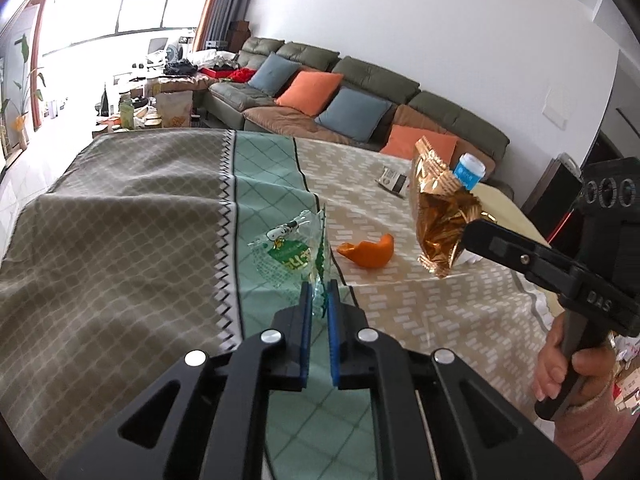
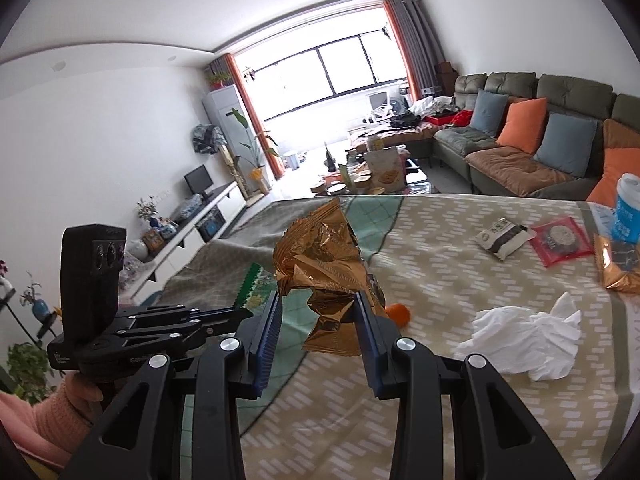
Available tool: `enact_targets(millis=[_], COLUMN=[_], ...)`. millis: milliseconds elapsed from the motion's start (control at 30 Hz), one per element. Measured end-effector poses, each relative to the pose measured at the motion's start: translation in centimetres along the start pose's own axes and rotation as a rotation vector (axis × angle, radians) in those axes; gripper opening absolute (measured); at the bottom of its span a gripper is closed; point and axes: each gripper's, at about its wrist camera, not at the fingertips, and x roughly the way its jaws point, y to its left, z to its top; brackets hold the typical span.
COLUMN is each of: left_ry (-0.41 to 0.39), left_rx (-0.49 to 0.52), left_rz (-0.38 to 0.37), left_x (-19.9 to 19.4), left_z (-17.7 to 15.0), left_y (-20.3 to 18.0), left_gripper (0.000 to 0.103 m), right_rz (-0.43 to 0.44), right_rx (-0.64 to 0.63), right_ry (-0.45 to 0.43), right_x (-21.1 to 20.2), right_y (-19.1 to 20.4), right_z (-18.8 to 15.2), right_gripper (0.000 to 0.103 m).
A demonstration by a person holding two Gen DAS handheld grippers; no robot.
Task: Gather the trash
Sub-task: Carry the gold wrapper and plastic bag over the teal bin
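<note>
A clear plastic wrapper with green print [image 1: 286,250] lies partly lifted on the cloth-covered table [image 1: 120,240]. My left gripper [image 1: 319,287] is shut on its near edge, the blue pads pinching the film. A crumpled gold foil bag [image 2: 324,276] hangs in the air above the table, my right gripper [image 2: 318,304] shut on it. From the left wrist view the same gold foil bag [image 1: 438,216] hangs from the right gripper [image 1: 467,233]. An orange peel [image 1: 368,254] lies between them. In the right wrist view the left gripper [image 2: 245,314] is low at the left, by the green wrapper [image 2: 253,284].
A crumpled white tissue [image 2: 524,340] lies right of the orange peel [image 2: 398,315]. Further back sit a black-and-white packet [image 2: 504,238], a red packet [image 2: 560,240], another gold bag [image 2: 616,270] and a blue-and-white cup [image 2: 628,208]. A sofa [image 1: 360,92] runs behind the table.
</note>
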Motion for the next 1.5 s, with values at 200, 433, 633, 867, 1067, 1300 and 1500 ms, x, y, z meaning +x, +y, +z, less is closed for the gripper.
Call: enact_targets(millis=[200,433,633,867,1067,1300,1500], left_ry=[-0.036,-0.062,-0.084,-0.111,-0.134,-0.154,-0.179], left_rx=[-0.015,-0.039,-0.073,-0.108,-0.137,-0.173,-0.2], left_rz=[0.011,0.039,0.072,0.124,0.182,0.23,0.273], left_x=[-3.1,-6.0,-8.3,-10.5,-12.3,-14.2,-15.9], left_z=[-0.9,-2.8,-4.3,-5.8,-6.9,-8.1,-8.8], left_y=[0.8,2.1,3.5,5.2,6.7,8.7,10.2], left_gripper=[0.009,0.009,0.009,0.009,0.009,0.009,0.009], right_rz=[0.075,0.18,0.258,0.327,0.376,0.43,0.468], right_rx=[0.02,0.028,0.023,0.016,0.006,-0.009,-0.025], right_ry=[-0.001,0.025,0.062,0.109,0.144,0.181,0.211], right_x=[0.0,1.4,3.0,4.9,6.3,7.5,8.8], right_y=[1.2,3.3,5.3,7.5,9.5,11.7,13.2], right_z=[-0.2,-0.3,-0.5,-0.9,-1.2,-1.6,-1.8], right_gripper=[0.037,0.037,0.037,0.037,0.037,0.037,0.037])
